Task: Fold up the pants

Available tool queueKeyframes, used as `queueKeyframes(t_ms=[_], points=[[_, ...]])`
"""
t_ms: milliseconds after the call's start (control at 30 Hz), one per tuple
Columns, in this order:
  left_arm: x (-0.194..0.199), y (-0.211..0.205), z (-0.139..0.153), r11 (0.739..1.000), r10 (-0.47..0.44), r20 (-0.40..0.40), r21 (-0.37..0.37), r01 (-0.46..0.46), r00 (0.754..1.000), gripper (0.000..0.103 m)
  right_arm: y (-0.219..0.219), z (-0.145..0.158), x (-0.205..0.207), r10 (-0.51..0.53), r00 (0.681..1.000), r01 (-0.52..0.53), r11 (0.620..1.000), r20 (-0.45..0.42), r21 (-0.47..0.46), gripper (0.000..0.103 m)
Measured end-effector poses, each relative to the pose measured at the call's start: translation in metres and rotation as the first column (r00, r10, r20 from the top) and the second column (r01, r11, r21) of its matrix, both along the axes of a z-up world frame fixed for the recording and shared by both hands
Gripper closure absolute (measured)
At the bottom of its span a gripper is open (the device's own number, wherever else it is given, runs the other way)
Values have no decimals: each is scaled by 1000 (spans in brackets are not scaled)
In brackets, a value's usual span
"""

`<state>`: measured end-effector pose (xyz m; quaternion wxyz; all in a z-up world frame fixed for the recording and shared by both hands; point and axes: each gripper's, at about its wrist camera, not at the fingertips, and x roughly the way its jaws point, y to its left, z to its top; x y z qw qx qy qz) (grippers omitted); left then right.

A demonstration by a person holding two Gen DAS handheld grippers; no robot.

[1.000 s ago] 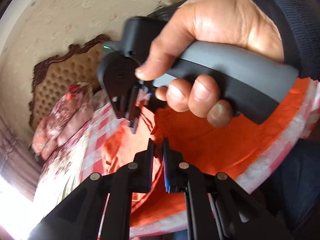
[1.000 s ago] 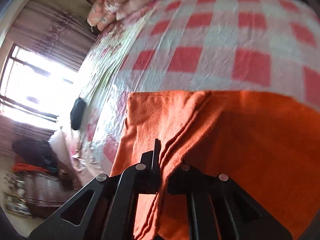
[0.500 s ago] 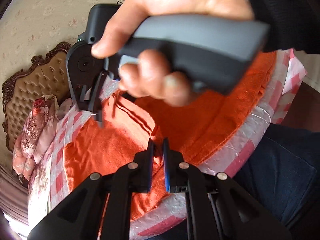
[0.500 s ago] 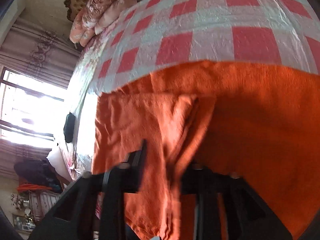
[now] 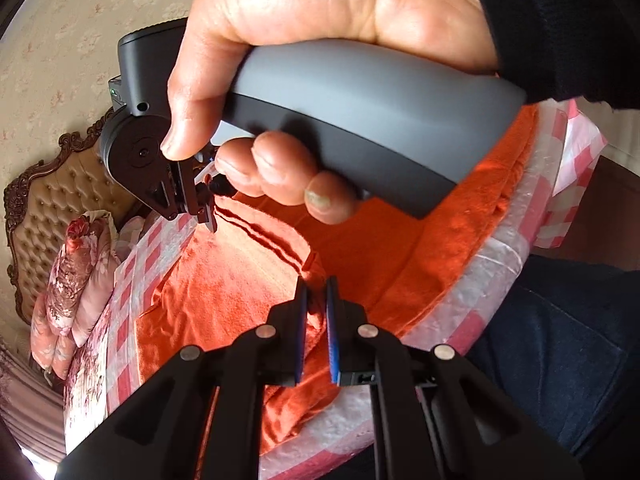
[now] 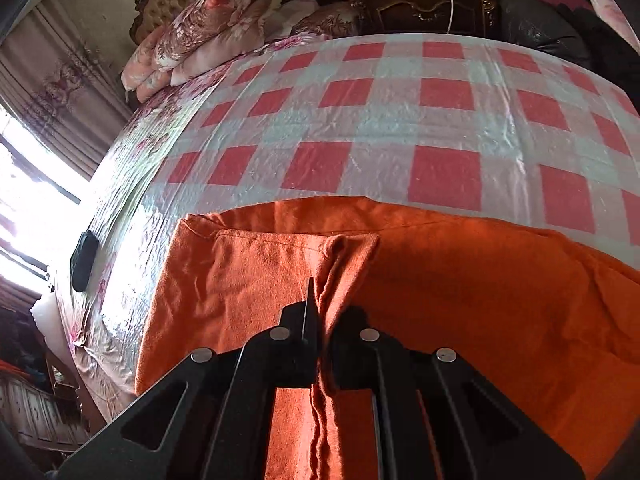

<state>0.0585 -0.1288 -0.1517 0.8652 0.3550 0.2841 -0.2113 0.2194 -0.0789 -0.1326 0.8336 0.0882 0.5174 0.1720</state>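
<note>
Orange pants (image 6: 460, 280) lie on the red-and-white checked bed cover (image 6: 400, 128), partly folded over. My right gripper (image 6: 322, 300) is shut on a bunched fold of the orange cloth and holds it just above the lower layer. It also shows in the left wrist view (image 5: 200, 208), held by a hand, pinching the raised edge of the pants (image 5: 248, 280). My left gripper (image 5: 316, 292) has its jaws nearly closed with orange cloth between them, near the bed's front edge.
Floral pillows (image 6: 208, 28) and a tufted headboard (image 5: 52, 200) are at the bed's far end. A dark nightstand (image 6: 424, 4) stands behind. A black object (image 6: 82, 260) lies at the bed's left edge by a bright window. The person's dark trousers (image 5: 560, 340) are at right.
The right gripper has carried its fold of orange cloth farther over the pants and lower toward the bed. The left gripper keeps its hold near the front edge.
</note>
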Motion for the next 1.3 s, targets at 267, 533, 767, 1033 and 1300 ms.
queueKeyframes(t_ms=[267,533,767,1033,1300], points=[[7,16,-6,998,-22,-106,-58,16,994,80,-3,-21,-2,-33,999,31,997,-25,-73,96],[24,154,52,805,212,-299,-486,-340,930,73,-7,-14,-14,-78,996,86,977,50,-195,80],[80,218,13,718,370,-428,-431,-546,824,98,25,8,-68,-23,979,80,959,204,-273,76],[88,251,16,645,429,-435,-465,-606,791,99,36,-31,-88,0,992,42,938,124,-343,72],[165,217,9,747,388,-423,-375,-548,819,80,40,-37,-95,-45,992,88,924,121,-371,44]])
